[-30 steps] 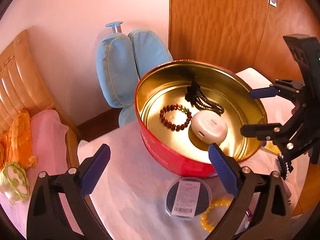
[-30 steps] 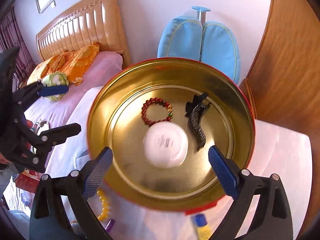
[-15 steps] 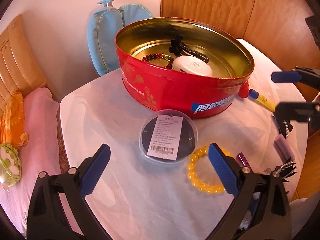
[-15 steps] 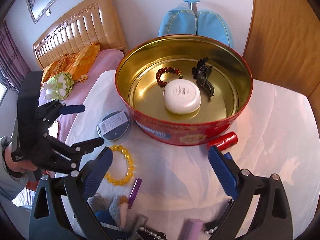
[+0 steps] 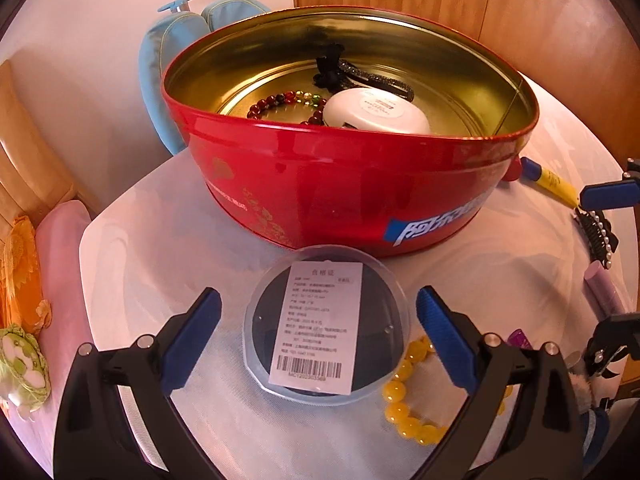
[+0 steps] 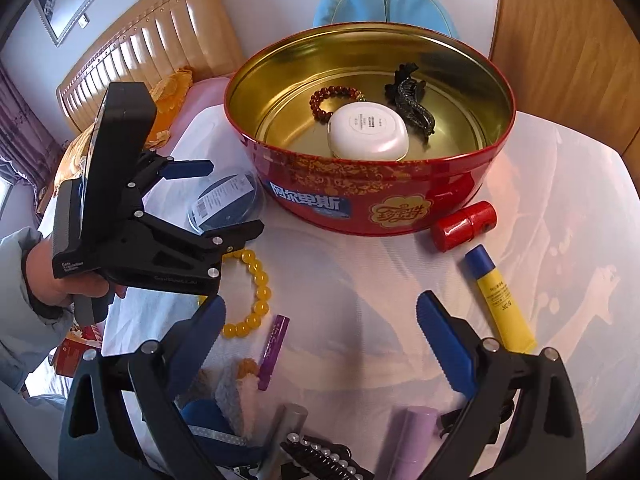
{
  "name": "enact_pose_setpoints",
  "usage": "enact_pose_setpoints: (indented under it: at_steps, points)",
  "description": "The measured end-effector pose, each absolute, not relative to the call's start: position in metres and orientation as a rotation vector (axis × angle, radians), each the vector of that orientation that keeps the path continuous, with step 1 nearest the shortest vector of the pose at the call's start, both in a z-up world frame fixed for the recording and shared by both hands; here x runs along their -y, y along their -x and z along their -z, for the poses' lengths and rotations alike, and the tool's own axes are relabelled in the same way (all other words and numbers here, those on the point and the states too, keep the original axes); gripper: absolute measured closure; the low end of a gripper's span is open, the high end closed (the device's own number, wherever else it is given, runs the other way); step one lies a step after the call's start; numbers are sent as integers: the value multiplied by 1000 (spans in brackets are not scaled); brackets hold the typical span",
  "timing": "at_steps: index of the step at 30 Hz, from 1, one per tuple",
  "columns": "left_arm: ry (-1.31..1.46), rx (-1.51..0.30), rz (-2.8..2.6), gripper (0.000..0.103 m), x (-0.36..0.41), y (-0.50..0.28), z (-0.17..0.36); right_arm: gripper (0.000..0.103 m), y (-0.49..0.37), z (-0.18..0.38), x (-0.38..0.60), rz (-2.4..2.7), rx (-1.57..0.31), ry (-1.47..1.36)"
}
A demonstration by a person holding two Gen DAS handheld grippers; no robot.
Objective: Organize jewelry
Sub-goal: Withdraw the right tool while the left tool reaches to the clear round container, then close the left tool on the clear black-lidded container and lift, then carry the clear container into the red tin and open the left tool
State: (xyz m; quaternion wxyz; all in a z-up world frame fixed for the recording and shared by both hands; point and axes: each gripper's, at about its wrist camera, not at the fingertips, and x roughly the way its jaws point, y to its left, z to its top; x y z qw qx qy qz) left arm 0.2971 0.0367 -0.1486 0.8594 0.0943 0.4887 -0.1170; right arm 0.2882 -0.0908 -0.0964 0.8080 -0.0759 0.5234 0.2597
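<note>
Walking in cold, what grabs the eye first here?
The big red tin with its gold inside, at the back of the white table, holding a white case, a dark red bead bracelet and a black hair clip. In front, a yellow bead bracelet lies beside the open left tongs.

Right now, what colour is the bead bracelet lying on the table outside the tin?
Yellow. The bracelet shows best in the right wrist view.
</note>
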Motion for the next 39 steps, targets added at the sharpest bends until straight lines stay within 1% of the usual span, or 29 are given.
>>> enact_pose_setpoints:
  at_steps: [1, 2, 6, 16, 23, 27, 31, 35, 39]
  points:
    - [-206, -1028, 247, 25, -36, -296, 149, 6, -287, 96, 91, -555, -1121, 160]
    - [-203, -1039, 250, 30, -37, -295, 150, 6, -287, 97, 92, -554, -1121, 158]
    - [-145, -1059, 262, 30, -44, -291, 144, 6, -287, 96, 96, -546, -1119, 148]
    - [-108, -868, 243, 30, -66, -261, 59, 6, -284, 71, 105, -542, -1058, 135]
    - [-173, -781, 276, 30, -53, -286, 24, 6, -295, 49, 103, -553, -991, 157]
    - [-134, -780, 317, 30, -43, -314, 18, 6, -310, 35, 98, -554, -939, 191]
    - [-187, -790, 333, 30, -29, -345, 21, 6, -335, 31, 91, -545, -904, 233]
    - [-227, -858, 327, 30, -21, -389, 33, 6, -368, 35, 84, -527, -898, 255]
    - [-262, -956, 309, 30, -17, -437, 53, 6, -405, 48, 78, -513, -941, 263]
